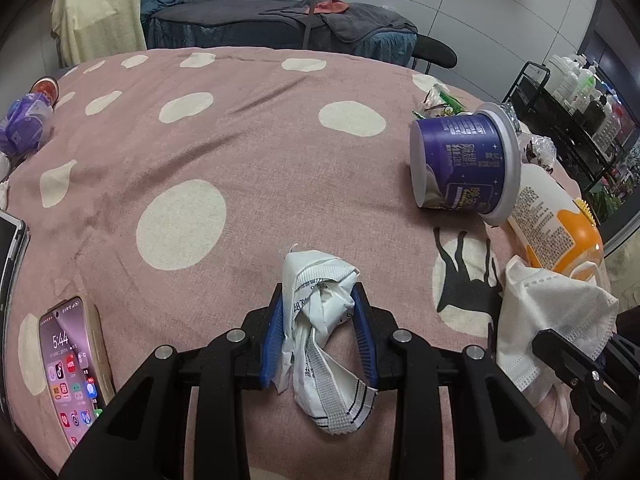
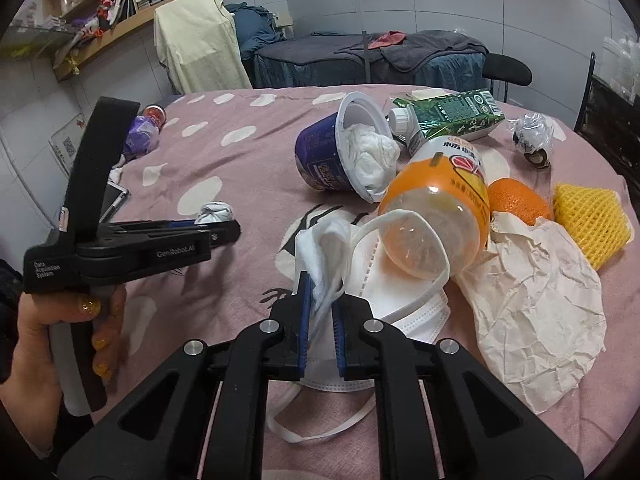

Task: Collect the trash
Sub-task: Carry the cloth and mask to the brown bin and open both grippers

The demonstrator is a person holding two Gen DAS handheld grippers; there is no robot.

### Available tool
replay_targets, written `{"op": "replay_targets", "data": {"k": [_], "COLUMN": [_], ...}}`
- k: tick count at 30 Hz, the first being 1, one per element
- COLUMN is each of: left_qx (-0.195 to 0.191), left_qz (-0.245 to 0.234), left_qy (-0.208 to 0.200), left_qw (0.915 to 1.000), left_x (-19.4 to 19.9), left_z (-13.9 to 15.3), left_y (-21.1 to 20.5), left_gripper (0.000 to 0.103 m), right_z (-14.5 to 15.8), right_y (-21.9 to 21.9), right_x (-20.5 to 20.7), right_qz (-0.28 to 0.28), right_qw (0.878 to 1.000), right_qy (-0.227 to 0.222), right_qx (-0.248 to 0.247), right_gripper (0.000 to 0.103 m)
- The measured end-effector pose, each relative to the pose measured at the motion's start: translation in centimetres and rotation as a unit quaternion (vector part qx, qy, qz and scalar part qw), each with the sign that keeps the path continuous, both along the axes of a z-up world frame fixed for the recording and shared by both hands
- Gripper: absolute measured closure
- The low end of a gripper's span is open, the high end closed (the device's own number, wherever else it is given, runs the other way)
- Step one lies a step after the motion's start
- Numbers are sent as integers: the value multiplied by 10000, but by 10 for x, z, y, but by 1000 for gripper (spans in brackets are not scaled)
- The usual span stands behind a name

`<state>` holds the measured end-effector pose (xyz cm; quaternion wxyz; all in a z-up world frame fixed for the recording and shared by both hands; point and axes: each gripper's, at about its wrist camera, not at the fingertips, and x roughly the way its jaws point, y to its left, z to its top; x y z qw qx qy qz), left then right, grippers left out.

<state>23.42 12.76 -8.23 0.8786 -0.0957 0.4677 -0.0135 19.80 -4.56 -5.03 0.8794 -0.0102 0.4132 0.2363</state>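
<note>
My left gripper [image 1: 319,294] is shut on a crumpled white wrapper [image 1: 320,304] with grey printed edges, just over the pink spotted tablecloth [image 1: 240,152]. In the right wrist view the same left gripper [image 2: 224,226] shows from the side, held by a hand [image 2: 36,340], the wrapper [image 2: 216,212] at its tip. My right gripper [image 2: 320,284] is shut on a fold of a white face mask [image 2: 332,256] that lies under an empty orange juice bottle [image 2: 436,208]. A purple cup [image 2: 320,152] lies on its side, stuffed with white tissue [image 2: 370,152].
A phone [image 1: 72,364] lies lit at the near left of the table. A green carton [image 2: 452,114], an orange [image 2: 518,200], yellow foam netting [image 2: 590,220], crumpled paper [image 2: 536,304] and a foil wrapper [image 2: 532,140] crowd the right side. A purple bag [image 1: 24,124] sits far left.
</note>
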Motion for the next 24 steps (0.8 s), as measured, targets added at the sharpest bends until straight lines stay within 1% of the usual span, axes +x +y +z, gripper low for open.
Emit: {"op": "replay_targets", "data": {"k": [3, 5, 10, 12, 15, 19, 21, 24], "left_qx": [-31, -70, -30, 15, 36, -154, -201, -281], "left_qz": [-39, -69, -215, -301, -488, -795, -1054, -1512], "left_qy": [-37, -75, -175, -255, -459, -712, -766, -773], "left_qw": [10000, 9999, 9996, 9992, 9977, 9942, 9913, 9851], "left_x": [-7, -13, -32, -39, -50, -61, -65, -67], "left_z": [2, 4, 10, 15, 27, 42, 45, 49], "left_y": [-2, -4, -14, -20, -34, -53, -70, -98], "left_gripper": [71, 71, 71, 71, 71, 71, 71, 71], "right_z": [3, 7, 23, 31, 45, 63, 71, 86], "right_y": [-3, -6, -14, -20, -36, -65, -83, -123], "right_x": [-6, -12, -31, -39, -51, -64, -68, -75], "right_qz": [119, 262, 394, 373, 293, 33, -166, -506], "right_qw": [9995, 9981, 9936, 9921, 9893, 9858, 9836, 9748], "right_qy": [107, 178, 203, 147, 27, -118, -189, -342], "right_qx": [254, 535, 1042, 1189, 1430, 1673, 1787, 2145], "right_gripper": [95, 95, 95, 95, 95, 95, 95, 95]}}
